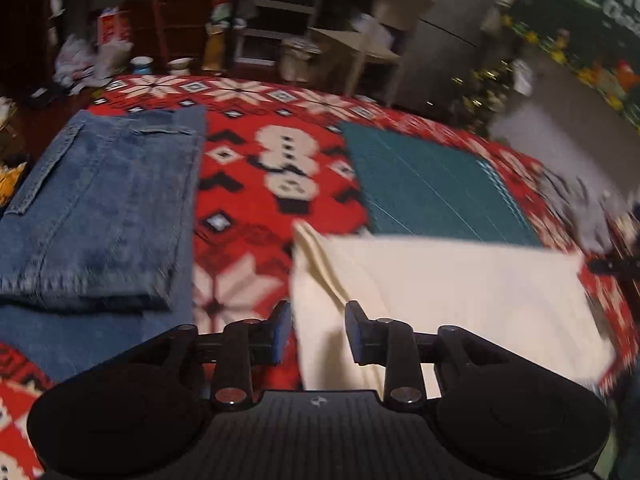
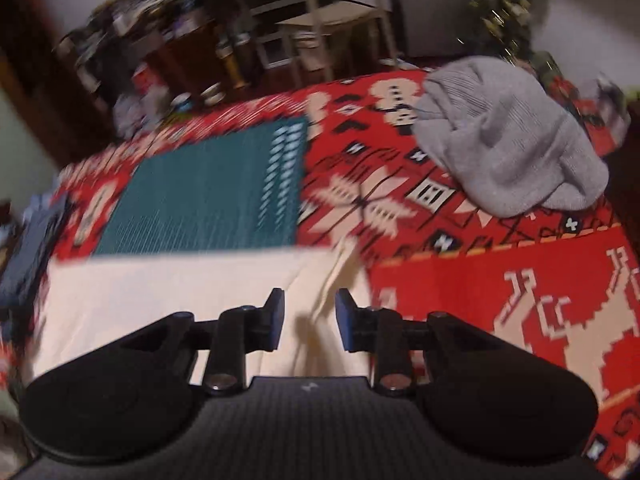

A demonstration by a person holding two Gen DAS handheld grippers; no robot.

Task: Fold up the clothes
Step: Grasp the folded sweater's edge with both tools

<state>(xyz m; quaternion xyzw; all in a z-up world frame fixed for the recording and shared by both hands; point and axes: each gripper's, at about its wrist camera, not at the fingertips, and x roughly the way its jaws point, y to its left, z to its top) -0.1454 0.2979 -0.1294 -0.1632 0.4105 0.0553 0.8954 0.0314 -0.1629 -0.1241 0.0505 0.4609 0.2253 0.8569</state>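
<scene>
Cream cotton cloth lies flat-folded on the red patterned blanket's near edge; left gripper and right gripper gape empty, so pinch matching corners evenly.

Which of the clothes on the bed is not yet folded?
The grey knit garment, lying crumpled in a heap; the jeans, teal piece and cream piece lie flat.

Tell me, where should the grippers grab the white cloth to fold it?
Probably at the near corners of the white cloth. The left gripper hangs open over its left edge, the right gripper open over its right edge, where loose folds bunch up. Come from the near side, low, so one finger slips under the edge. The rest lies flat on the red blanket, giving nothing to pinch.
</scene>
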